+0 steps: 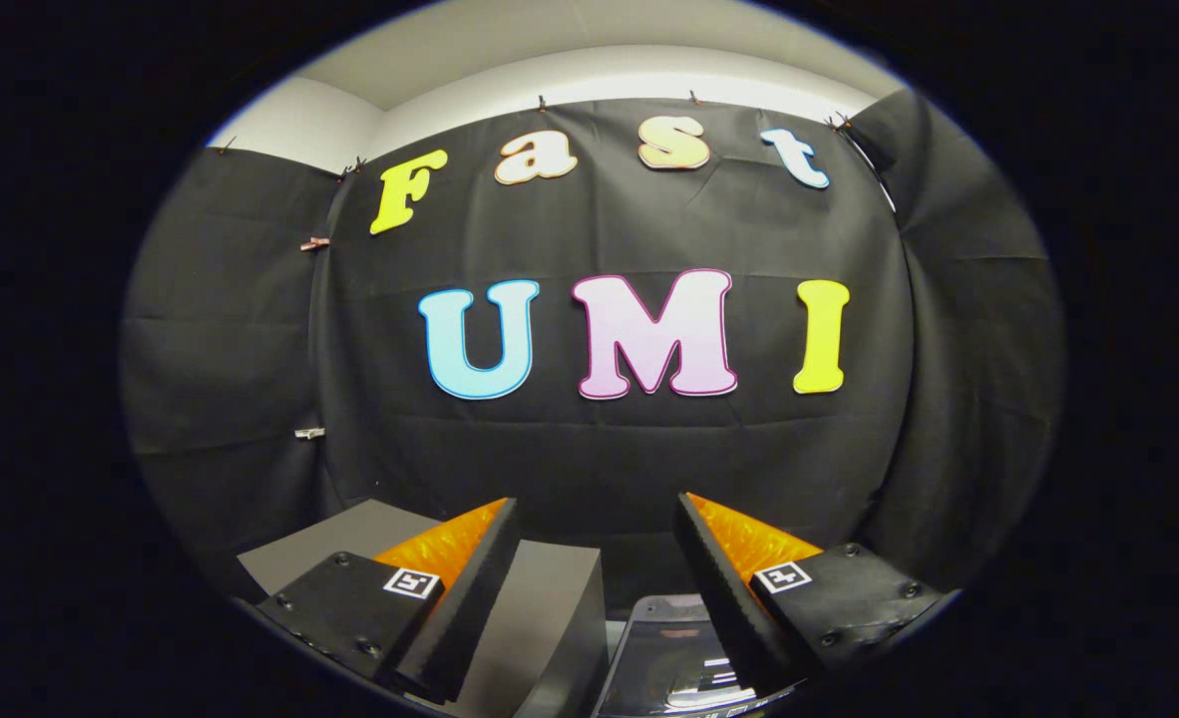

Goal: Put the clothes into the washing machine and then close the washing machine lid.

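Note:
My gripper (597, 519) is held high and faces the black cloth wall, its two fingers spread wide apart with nothing between them. Below and between the fingers I see the top of a dark glossy lid or panel (671, 653), likely the washing machine, with reflections on it. A grey flat-topped box or machine body (540, 613) sits under the left finger (470, 588). No clothes are visible from here.
The black cloth wall (609, 449) hangs close ahead and wraps round on both sides. A white wall and ceiling (570, 70) show above the cloth. A grey surface (350, 534) extends to the left behind the left finger.

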